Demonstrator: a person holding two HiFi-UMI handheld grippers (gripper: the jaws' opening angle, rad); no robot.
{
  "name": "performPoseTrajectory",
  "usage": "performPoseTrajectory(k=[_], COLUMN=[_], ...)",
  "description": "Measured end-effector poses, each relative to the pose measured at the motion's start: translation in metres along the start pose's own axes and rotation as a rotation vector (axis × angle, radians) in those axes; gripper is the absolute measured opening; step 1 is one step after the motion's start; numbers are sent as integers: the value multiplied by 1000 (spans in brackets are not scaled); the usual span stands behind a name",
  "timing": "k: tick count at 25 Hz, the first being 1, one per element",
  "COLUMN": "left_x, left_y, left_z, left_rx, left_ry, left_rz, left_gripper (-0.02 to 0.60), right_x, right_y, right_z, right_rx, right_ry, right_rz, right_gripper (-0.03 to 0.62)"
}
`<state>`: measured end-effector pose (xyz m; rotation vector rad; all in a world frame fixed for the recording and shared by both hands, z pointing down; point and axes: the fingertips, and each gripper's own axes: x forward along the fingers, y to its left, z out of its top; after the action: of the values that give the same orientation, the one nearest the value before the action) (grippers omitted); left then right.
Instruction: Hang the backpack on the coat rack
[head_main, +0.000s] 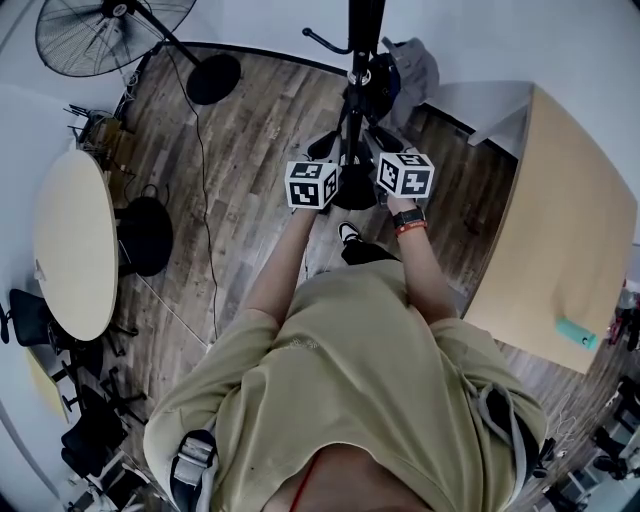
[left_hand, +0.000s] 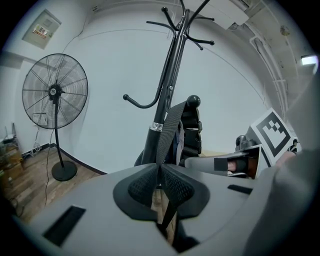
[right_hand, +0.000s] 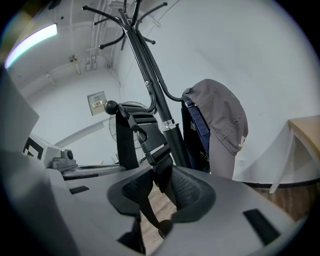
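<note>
Your left gripper (left_hand: 160, 172) has its jaws pressed together on a flat dark webbing strap (left_hand: 168, 127), which runs up from the pads toward the rack. Your right gripper (right_hand: 162, 182) has its jaws spread; a black strap with a plastic buckle (right_hand: 150, 145) hangs between the pads, and neither pad presses on it.

The black backpack (left_hand: 192, 135) is up against the pole of the black metal coat rack (left_hand: 167, 85), with its padded strap looped over the ball-tipped hook (left_hand: 193, 101). Its lower body is cut off behind both grippers, so you cannot see how it hangs below.

On the far side of the pole hangs a grey fabric garment (right_hand: 220, 115) with a blue inner layer (right_hand: 200, 127). The pale print on the blue and the garment's small tag are too small to read. So is the label on the wall panel (left_hand: 41, 28) above the black standing fan (left_hand: 55, 91).
</note>
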<state>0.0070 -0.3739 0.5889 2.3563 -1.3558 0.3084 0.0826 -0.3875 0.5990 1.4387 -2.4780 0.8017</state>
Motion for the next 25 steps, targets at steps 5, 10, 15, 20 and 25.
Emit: performPoseTrajectory(k=[5,10,15,20,25], left_x=[1,-9,-24,-45,-69], left_y=[-5,-5,-8,-16,-21], left_z=[3,0,-1,1,-2], left_rx=[105,73,52,54,60], left_ry=[24,14,-2,-27,-43], left_rz=[13,28,34,39,47], left_gripper=[28,28,28,28,28], right_x=[-5,-20,-40,-61,-81], right_y=[-5,-7,-14,-5,13], right_z=[-1,1,4,-1,-7], right_rx=[0,4,15,8,-17], right_ry=[6,-10,-41,-51,-60], right_rz=[-9,-26,-53,-65,-67], right_gripper=[136,137,131,126,107])
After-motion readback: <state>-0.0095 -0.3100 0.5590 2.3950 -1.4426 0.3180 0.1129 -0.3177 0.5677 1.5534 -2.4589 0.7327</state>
